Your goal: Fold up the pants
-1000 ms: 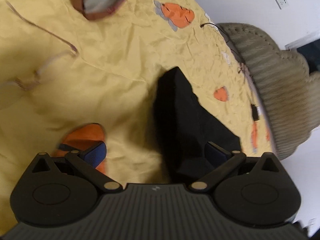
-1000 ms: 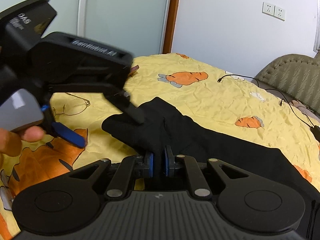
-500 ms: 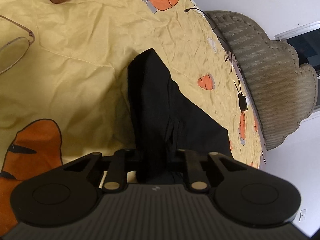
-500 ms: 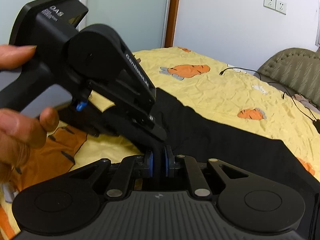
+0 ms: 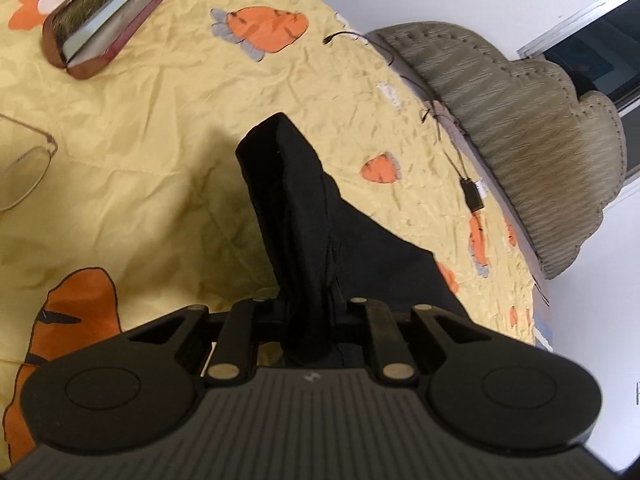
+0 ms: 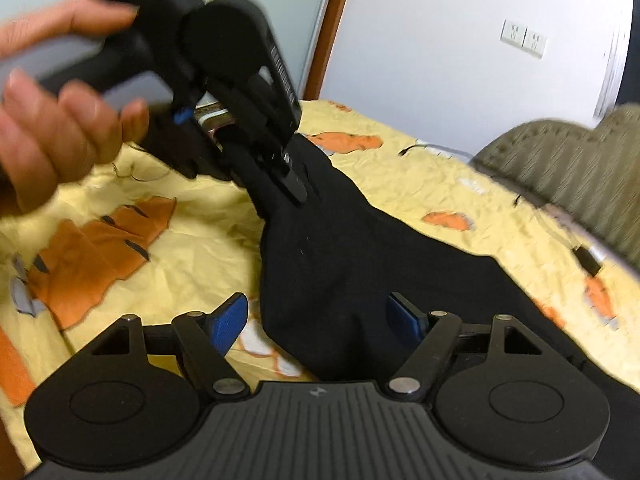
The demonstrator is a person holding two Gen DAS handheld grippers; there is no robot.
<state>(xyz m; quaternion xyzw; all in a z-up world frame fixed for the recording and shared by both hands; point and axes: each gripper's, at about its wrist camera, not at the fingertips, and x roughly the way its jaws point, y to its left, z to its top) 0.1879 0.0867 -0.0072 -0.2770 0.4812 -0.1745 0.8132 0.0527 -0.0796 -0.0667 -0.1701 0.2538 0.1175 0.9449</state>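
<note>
The bed [image 5: 160, 128] carried a yellow carrot-print sheet, and the black pants [image 6: 340, 248] lay across it. The left gripper [image 5: 310, 312] was clenched on a raised fold of the pants. The right gripper [image 6: 316, 320] was opening, its blue pads [image 6: 228, 326] apart from the cloth between them.
</note>
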